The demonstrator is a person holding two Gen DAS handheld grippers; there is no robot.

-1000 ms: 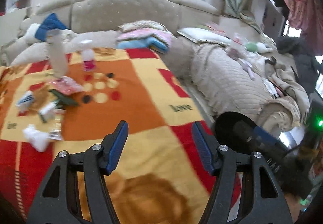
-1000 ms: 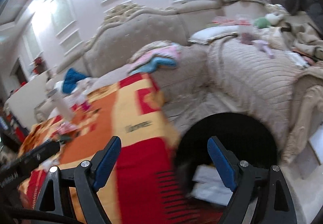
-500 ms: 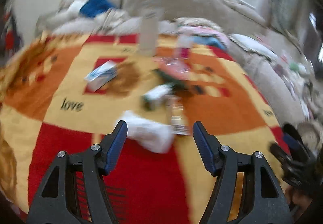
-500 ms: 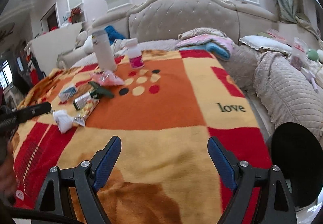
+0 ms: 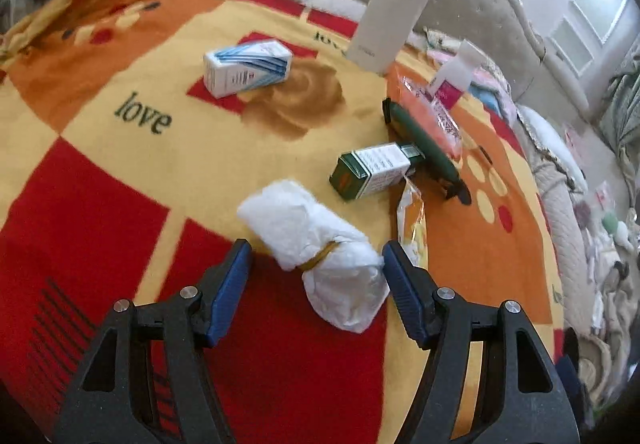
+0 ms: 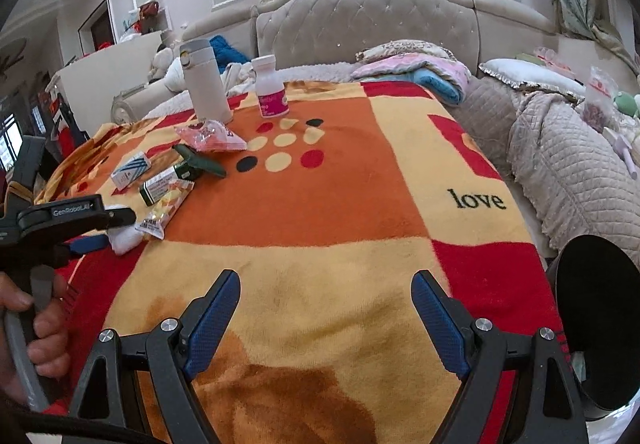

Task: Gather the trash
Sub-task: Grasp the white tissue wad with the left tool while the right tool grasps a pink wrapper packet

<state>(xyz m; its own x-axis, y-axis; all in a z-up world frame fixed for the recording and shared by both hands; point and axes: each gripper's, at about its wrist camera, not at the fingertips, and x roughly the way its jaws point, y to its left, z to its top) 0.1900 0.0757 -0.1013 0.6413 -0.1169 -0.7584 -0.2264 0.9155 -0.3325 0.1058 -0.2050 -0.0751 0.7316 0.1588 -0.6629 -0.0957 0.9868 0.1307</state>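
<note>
A white crumpled tissue bundle (image 5: pixel 316 244) tied with a rubber band lies on the blanket between the blue pads of my open left gripper (image 5: pixel 316 272); it also shows in the right wrist view (image 6: pixel 124 238). Beyond it lie a green box (image 5: pixel 370 169), a clear snack wrapper (image 5: pixel 412 219), a dark green tool (image 5: pixel 424 151), a pink wrapper (image 5: pixel 436 115) and a blue-white box (image 5: pixel 246 67). My right gripper (image 6: pixel 326 318) is open and empty over the blanket's near part. The left gripper (image 6: pixel 80 215) shows at the left of the right wrist view.
A white tumbler (image 6: pixel 206 81) and a white pill bottle (image 6: pixel 272 87) stand at the blanket's (image 6: pixel 340 195) far side. A black bin (image 6: pixel 596 324) sits at the bed's right edge. Pillows and folded bedding (image 6: pixel 416 67) lie by the headboard.
My left gripper swung from the bin side to the trash pile and closed in until the tissue bundle lies between its fingers. The right gripper turned from the bin toward the blanket and now holds still.
</note>
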